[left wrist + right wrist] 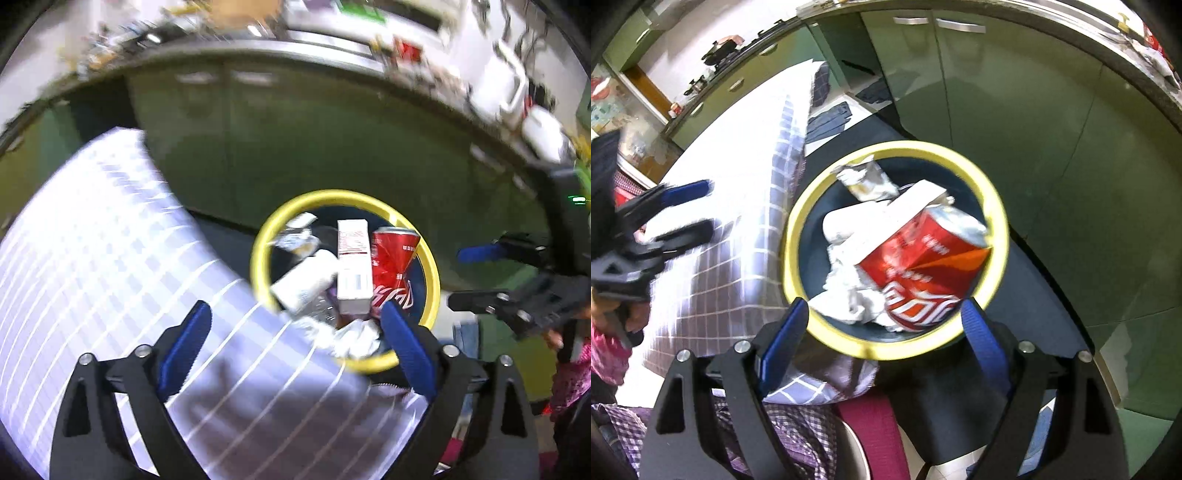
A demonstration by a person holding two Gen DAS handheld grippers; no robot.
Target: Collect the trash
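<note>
Just beyond the gaping right hand-held gripper point(882, 325), crushed can point(923, 273) in bin point(997, 236).

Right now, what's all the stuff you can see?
Trash bin: one, yellow rim, dark inside, on the floor beside the table.
Crushed cola can: one, red, in the bin.
Carton box: one, white, in the bin beside the can.
Crumpled tissue: one wad, white, in the bin.
Foil wrapper: one, silvery, at the bin's far side.
Checked tablecloth: one, purple-white, on the table.
Cabinets: green, behind the bin.
Left hand-held gripper: black with blue pads, open, above the bin.
Right hand-held gripper: the same, open, above the bin.
</note>
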